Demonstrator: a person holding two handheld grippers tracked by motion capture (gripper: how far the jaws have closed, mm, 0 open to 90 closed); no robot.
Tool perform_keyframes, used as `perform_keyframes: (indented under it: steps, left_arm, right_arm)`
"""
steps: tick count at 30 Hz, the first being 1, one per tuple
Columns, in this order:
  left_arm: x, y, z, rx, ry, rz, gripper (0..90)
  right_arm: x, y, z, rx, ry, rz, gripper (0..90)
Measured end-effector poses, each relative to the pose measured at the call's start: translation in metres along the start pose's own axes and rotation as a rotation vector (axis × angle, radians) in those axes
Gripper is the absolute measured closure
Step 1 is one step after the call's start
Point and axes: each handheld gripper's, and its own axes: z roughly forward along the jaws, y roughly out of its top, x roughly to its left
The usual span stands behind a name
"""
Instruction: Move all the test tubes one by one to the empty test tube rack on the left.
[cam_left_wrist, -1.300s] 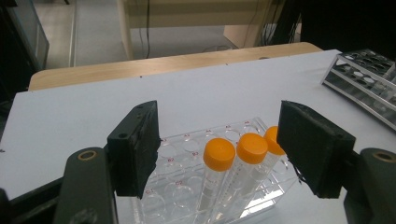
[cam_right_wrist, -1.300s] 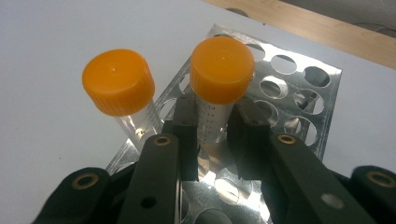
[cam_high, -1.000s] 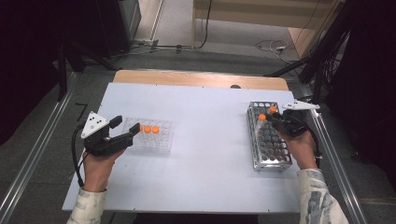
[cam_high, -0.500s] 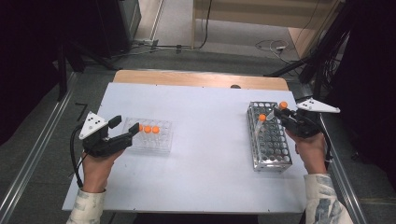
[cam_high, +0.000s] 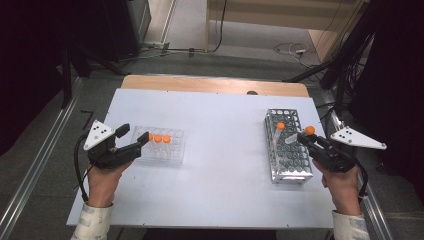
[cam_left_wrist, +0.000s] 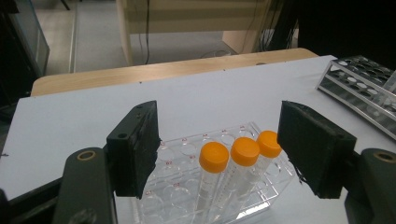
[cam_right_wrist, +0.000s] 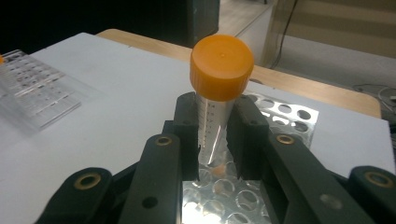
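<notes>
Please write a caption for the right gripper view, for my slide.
Right gripper clamps an orange-capped tube upright above the metal rack on the white table.

No readable words, brands or numbers appear. The tube (cam_right_wrist: 215, 116) between the right gripper's jaws bears graduation marks, too blurred to read. Red marks on the clear rack (cam_left_wrist: 187, 186) are likewise illegible.

The left hand (cam_high: 102, 180) holds the left gripper (cam_high: 133, 139) low at the left side. Its jaws are wide apart with nothing between them. The right hand (cam_high: 342, 182) holds the right gripper (cam_high: 305, 137) at the right side. Its jaws are squeezed together and grip a tube with an orange cap (cam_right_wrist: 218, 98).
</notes>
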Motion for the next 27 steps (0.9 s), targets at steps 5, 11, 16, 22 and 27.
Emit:
perform_keyframes:
  steps: [5,11,16,22,27]
  left_arm:
    - [-0.002,0.0,0.0,0.002,-0.005,0.003,28.6]
    - [-0.004,0.001,-0.001,0.003,-0.015,0.004,27.9]
    - [-0.009,0.001,0.0,0.006,-0.033,0.01,27.2]
    - [-0.015,0.001,0.0,0.002,-0.06,0.012,26.9]
    - [-0.021,0.003,-0.001,-0.003,-0.081,0.017,26.8]
  right_arm:
    - [0.01,-0.003,0.002,0.012,0.04,-0.007,72.3]
    - [0.024,-0.007,0.012,0.025,0.1,-0.014,72.2]
    - [0.039,-0.007,0.022,0.035,0.148,-0.032,72.3]
    - [0.061,-0.006,0.039,0.06,0.203,-0.066,72.2]
    - [0.08,-0.005,0.052,0.081,0.251,-0.096,72.2]
